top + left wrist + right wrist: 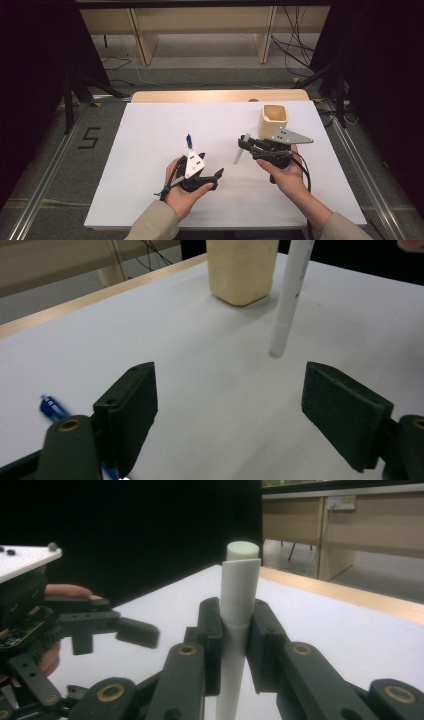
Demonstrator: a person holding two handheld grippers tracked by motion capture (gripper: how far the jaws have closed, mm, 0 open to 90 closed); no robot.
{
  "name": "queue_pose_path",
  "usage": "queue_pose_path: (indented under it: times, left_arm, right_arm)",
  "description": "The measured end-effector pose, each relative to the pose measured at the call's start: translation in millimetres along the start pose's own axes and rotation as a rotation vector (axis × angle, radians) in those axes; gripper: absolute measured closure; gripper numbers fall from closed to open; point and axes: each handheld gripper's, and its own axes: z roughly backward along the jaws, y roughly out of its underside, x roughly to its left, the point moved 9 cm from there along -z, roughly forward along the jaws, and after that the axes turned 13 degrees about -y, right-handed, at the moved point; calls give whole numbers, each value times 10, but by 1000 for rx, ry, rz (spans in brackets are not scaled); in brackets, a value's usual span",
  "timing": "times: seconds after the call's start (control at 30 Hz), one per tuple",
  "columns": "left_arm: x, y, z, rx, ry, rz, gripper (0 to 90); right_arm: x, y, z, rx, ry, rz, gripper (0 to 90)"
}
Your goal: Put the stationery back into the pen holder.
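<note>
A white pen [238, 154] hangs tilted above the white tabletop [150, 130], with my right gripper [246, 143] shut on its upper part. In the right gripper view, the white pen [240, 580] stands upright between the pads of the right gripper [235, 625]. My left gripper [211, 164] is open with nothing between its jaws. Through the open left gripper [230, 410] I see the white pen [290, 295] and a beige cup [242, 270] behind it. A blue pen [188, 140] lies on the table just beyond the left gripper. That blue pen [52, 407] shows beside the left jaw.
The beige cup [274, 120] stands upright at the table's back right, just beyond the right gripper. A wooden strip [220, 96] runs along the table's far edge. The left gripper [135, 630] and a fingertip of the hand holding it appear at the left of the right gripper view.
</note>
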Motion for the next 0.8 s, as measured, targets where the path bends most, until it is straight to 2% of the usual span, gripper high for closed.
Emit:
queue_pose_path:
  times: [0.17,0.4,0.5,0.8]
  left_arm:
    - [131,113,66,22,-26,8,200]
    - [229,185,121,30,-50,10,195]
    - [266,206,138,33,-62,18,194]
    - [326,246,167,39,-78,22,194]
  right_arm:
    - [-96,-69,61,-13,30,8,785]
    - [-220,-198,160,-41,70,22,786]
    - [-275,-240,202,-49,87,14,785]
    - [-419,-339,282,-65,135,41,785]
